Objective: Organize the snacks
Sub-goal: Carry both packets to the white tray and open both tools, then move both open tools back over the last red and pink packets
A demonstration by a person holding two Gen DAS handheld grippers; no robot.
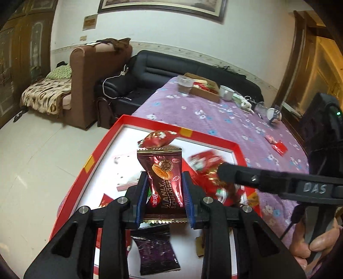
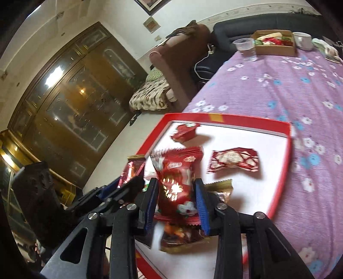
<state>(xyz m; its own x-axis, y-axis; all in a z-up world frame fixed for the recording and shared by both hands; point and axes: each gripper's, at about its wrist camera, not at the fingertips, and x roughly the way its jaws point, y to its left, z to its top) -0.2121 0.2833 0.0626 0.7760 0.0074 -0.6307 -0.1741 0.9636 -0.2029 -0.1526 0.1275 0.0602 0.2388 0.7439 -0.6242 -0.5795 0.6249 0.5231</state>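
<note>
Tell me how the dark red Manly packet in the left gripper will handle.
The Manly packet looks light and floppy: its top stands free above the left gripper. The glossy foil may slip. A round biscuit is printed on it, so it could crack under a hard squeeze.

Black tongs [image 1: 164, 193], blue pads [image 1: 141, 199], silver screws, "DAS" marking.

1. White wall [image 1: 171, 32] with a framed picture [image 1: 163, 8].
2. Pale tiled floor [image 1: 42, 154].
3. Black sofa [image 1: 163, 70] beside a brown armchair [image 1: 85, 85].
4. Wooden cabinet [image 2: 75, 96] with glass doors reflecting lamp light.
5. Wooden door [image 1: 317, 70] at right.
</note>
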